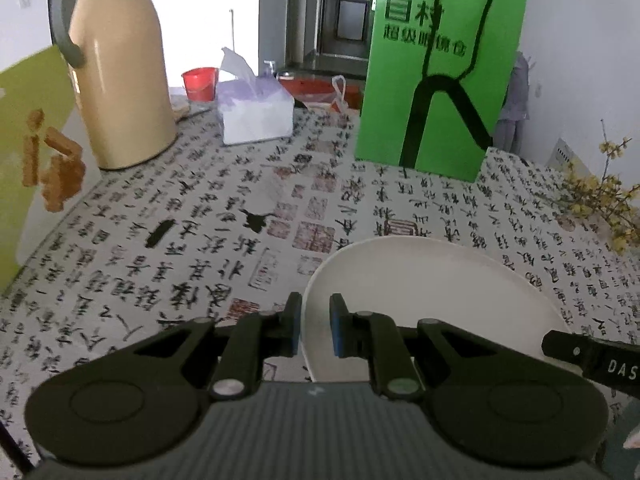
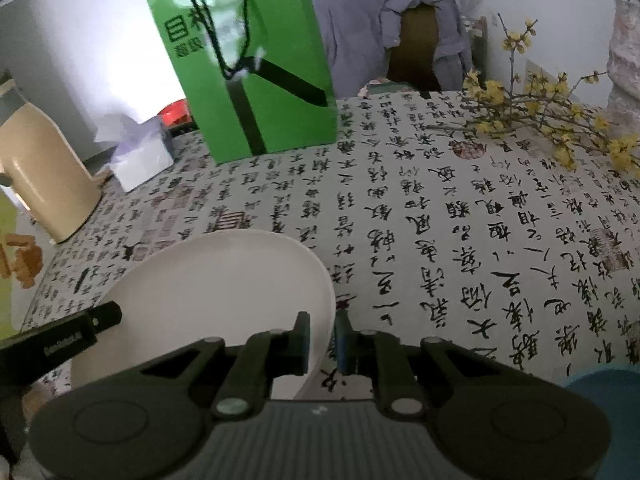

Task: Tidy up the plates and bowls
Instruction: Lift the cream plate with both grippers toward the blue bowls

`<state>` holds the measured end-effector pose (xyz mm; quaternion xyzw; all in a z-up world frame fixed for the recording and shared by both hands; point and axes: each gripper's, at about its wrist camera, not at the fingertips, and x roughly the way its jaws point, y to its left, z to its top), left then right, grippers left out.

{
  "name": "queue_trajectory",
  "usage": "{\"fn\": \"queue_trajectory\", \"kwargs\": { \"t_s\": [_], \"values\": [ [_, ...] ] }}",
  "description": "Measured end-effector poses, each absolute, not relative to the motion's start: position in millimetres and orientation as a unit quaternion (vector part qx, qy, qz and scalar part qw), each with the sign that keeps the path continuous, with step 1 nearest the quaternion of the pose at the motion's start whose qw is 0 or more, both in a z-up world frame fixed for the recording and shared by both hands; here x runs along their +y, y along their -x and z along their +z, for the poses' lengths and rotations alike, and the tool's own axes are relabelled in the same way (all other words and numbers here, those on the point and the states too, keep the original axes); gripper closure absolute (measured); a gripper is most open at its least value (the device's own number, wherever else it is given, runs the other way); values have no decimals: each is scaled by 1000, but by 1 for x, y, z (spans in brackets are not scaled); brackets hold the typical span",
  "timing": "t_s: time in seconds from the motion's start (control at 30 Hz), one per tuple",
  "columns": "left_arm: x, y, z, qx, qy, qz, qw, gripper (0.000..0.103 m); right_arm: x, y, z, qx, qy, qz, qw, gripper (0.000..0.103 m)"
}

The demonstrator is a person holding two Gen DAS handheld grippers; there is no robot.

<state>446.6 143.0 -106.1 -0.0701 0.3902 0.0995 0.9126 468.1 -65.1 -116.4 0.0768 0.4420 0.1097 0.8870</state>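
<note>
Green paper bag (image 1: 436,76) standing upper right on the calligraphy-print worktop (image 1: 200,240), cream thermos jug (image 1: 120,68) upper left, tissue box (image 1: 256,114) between them, red bucket (image 1: 199,82) behind, yellow blossom branches (image 2: 552,120) far right

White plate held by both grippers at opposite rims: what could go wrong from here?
1. The left gripper and right gripper pinch only the thin rim of the white plate; uneven lifting could tilt it or let it slip.
2. The green paper bag stands just beyond the plate; carrying it forward may knock the bag over.
3. The yellow flowering branches lie on the right side of the tablecloth and could be swept.
</note>
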Motion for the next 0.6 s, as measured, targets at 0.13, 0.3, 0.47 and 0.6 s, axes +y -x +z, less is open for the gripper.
{"fn": "queue_trajectory", "kwargs": {
  "t_s": [0.13, 0.3, 0.47, 0.6],
  "values": [
    [143, -432, -93, 377, 66, 104, 918, 88, -66, -454, -107, 432, -80, 121, 890, 90],
    [143, -411, -76, 361, 62, 108, 924, 88, -61, -435, -93, 418, -71, 131, 896, 90],
    [142, -391, -61, 346, 58, 114, 929, 88, -59, -419, -79, 403, -73, 143, 901, 90],
    [142, -375, -52, 338, 62, 117, 932, 88, -60, -404, -69, 391, -75, 151, 905, 90]
  ]
}}
